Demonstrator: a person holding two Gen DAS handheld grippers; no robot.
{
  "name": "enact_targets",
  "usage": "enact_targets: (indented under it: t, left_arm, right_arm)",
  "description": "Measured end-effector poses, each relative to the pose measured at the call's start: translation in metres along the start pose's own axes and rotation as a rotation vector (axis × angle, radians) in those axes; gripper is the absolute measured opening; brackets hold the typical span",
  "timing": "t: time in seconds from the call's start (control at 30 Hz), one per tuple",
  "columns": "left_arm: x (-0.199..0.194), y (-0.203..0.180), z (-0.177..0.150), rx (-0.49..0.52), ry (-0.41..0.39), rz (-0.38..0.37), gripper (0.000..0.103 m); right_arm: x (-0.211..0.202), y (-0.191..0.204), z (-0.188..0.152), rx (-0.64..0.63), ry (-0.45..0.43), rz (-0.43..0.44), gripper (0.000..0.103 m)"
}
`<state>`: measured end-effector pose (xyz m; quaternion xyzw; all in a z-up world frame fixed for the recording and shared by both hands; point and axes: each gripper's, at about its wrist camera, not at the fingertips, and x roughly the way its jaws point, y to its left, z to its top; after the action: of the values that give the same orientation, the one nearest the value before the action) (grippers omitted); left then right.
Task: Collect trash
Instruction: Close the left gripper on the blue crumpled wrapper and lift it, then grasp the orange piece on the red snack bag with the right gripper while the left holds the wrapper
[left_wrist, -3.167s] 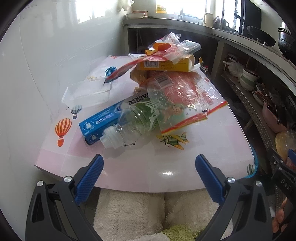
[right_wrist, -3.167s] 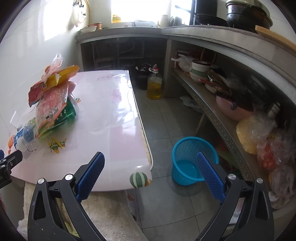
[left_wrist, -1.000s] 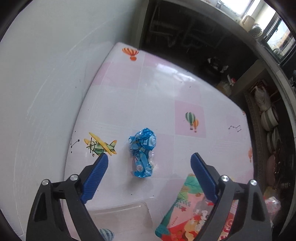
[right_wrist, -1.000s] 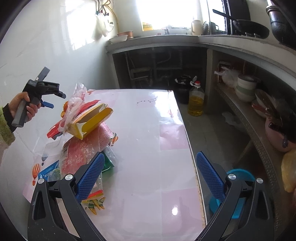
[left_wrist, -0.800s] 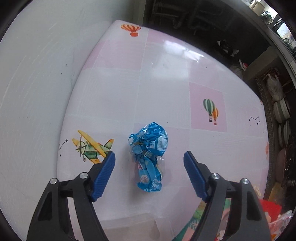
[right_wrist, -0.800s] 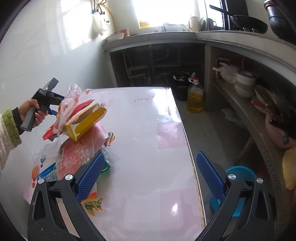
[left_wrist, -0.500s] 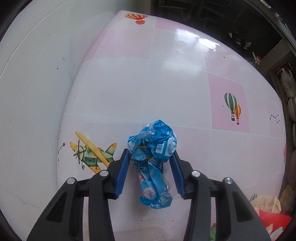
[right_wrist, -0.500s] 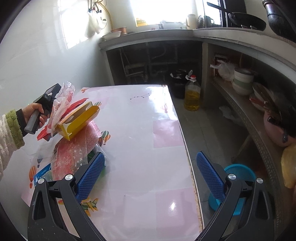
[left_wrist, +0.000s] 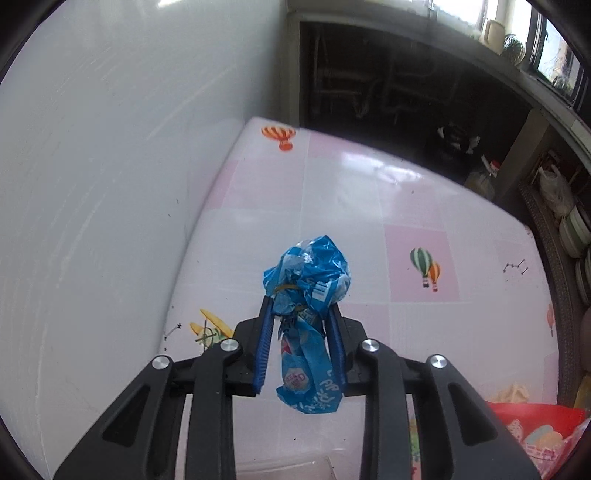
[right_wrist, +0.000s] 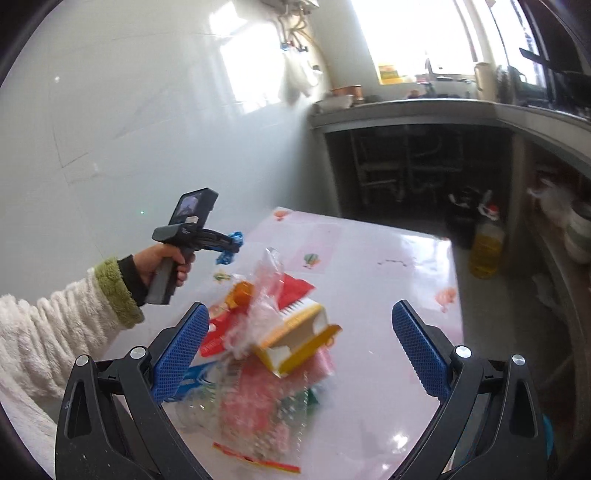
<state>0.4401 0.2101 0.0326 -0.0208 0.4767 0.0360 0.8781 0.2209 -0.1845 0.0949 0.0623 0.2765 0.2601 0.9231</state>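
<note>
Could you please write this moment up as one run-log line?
left claw: closing on blue wrapper, lifted off table | right claw: open, empty, above trash pile

Blue crumpled wrapper (left_wrist: 306, 273); blue-padded black fingers (left_wrist: 263, 343); pink-and-white checked tabletop (left_wrist: 332, 206) printed with balloons and aeroplanes.

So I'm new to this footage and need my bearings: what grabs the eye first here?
The crumpled blue wrapper stands out, pinched between the closing jaws of the left gripper, lifted above the pink balloon-print table. Next, the jumbled trash pile with its yellow carton lies on the table below the open right gripper.
</note>
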Motion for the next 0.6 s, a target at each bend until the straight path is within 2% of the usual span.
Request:
enact_targets:
  t: [0.17,0.27,0.3,0.4,0.47,0.6]
  left_arm:
    - [-0.066,0.005,-0.020,-0.032,-0.143,-0.075,0.026]
    - [-0.093,0.006,-0.044,-0.052,-0.184,-0.131,0.026]
    - [-0.099,0.006,-0.052,-0.058,-0.192,-0.141,0.026]
    - [-0.108,0.000,-0.075,-0.047,-0.197,-0.168,0.026]
    - [-0.107,-0.004,-0.087,-0.046,-0.182,-0.182,0.026]
    - [-0.102,-0.008,-0.106,-0.061,-0.173,-0.214,0.026]
  right_arm:
    - [0.032,0.027,0.030,-0.192,0.076,0.145,0.083]
    - [0.058,0.050,0.047,-0.365,0.170,0.247,0.079]
    - [0.068,0.057,0.051,-0.426,0.207,0.270,0.074]
    - [0.094,0.078,0.056,-0.610,0.344,0.303,0.070]
    - [0.115,0.087,0.054,-0.705,0.446,0.292,0.067]
    - [0.142,0.100,0.046,-0.803,0.600,0.270,0.066]
